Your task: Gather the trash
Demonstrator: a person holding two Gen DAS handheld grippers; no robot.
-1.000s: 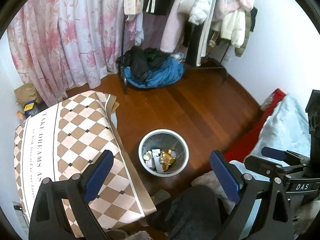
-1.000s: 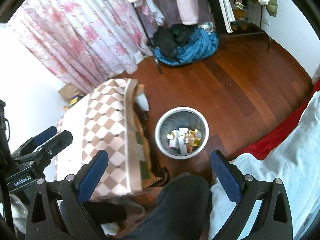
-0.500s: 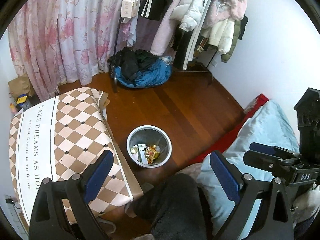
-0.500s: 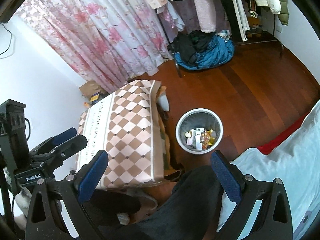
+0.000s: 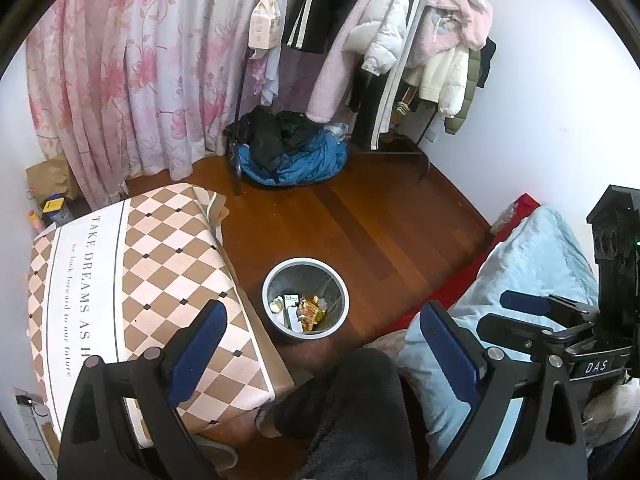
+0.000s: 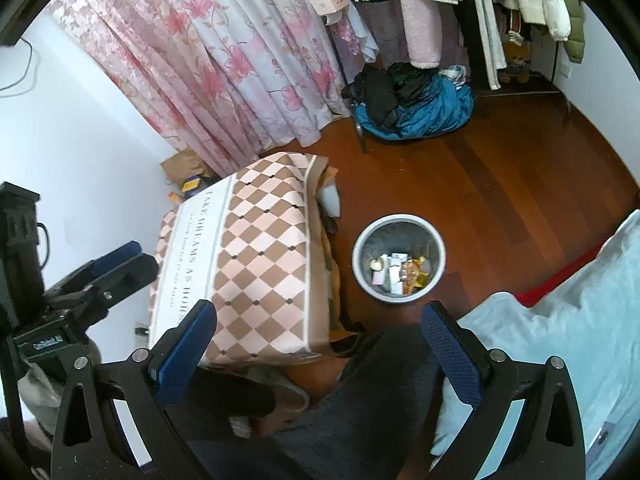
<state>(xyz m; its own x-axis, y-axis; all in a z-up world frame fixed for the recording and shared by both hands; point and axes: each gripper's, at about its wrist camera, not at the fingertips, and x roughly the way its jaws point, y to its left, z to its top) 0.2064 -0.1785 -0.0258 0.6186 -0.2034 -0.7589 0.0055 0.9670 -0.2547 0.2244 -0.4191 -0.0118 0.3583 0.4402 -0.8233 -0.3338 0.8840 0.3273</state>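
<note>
A round grey waste bin (image 5: 334, 276) stands on the wooden floor; it also shows in the right wrist view (image 6: 434, 236). It holds several wrappers and small packets (image 5: 306, 309) (image 6: 400, 271). My left gripper (image 5: 324, 340) is open and empty, held high above the bin. My right gripper (image 6: 320, 336) is open and empty, also high above it. The right gripper shows at the right edge of the left wrist view (image 5: 560, 320), and the left gripper shows at the left edge of the right wrist view (image 6: 96, 276).
A table with a checked cloth (image 5: 132, 280) (image 6: 256, 264) stands left of the bin. A bed with a pale blue cover (image 5: 528, 276) (image 6: 560, 320) is on the right. A clothes rack (image 5: 384, 40), a heap of clothes (image 5: 288, 152) and floral curtains (image 5: 132, 72) stand at the back. A dark-clad leg (image 5: 360, 412) is below.
Both grippers have risen and drawn back from the bin, which now looks smaller and farther. More of the clothes rack and curtains has come into view. Both grippers stay open.
</note>
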